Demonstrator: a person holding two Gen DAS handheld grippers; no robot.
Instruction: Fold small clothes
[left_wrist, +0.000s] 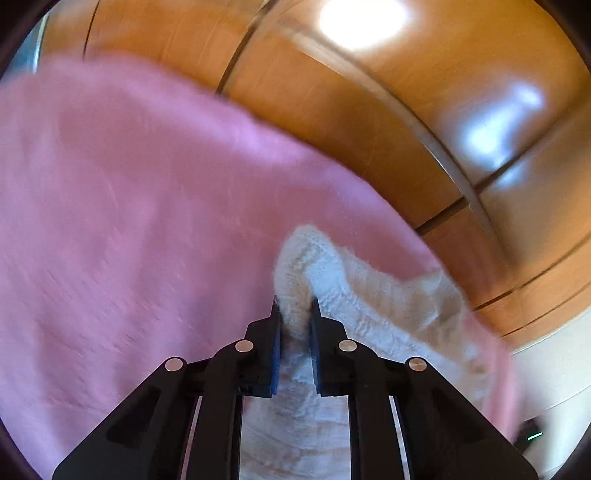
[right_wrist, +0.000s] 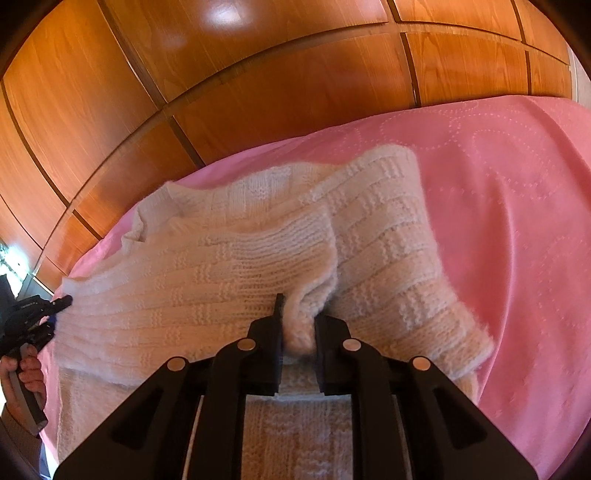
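From the left wrist view, the picture is smeared with motion blur, but the left gripper (left_wrist: 295, 306) clearly has its jaws pinched tight on a raised fold of the cream knitted sweater (left_wrist: 369, 302), the wool bunching up between the blue pads (left_wrist: 276, 354). The sweater trails off to the right over a pink bedspread (left_wrist: 129, 203), and glossy wooden wardrobe doors (left_wrist: 332, 110) fill the background. Over to the right wrist view, sharp and clear: the right gripper (right_wrist: 298, 314) is clamped on a fat roll of the sweater (right_wrist: 229, 258), with the knit squeezed between its black fingers (right_wrist: 275, 325). The garment lies spread across the pink bedspread (right_wrist: 498, 221), one part folded over the body. At the far left edge, the left gripper (right_wrist: 61, 304) touches the sweater's edge, with a hand (right_wrist: 26, 369) on its handle.
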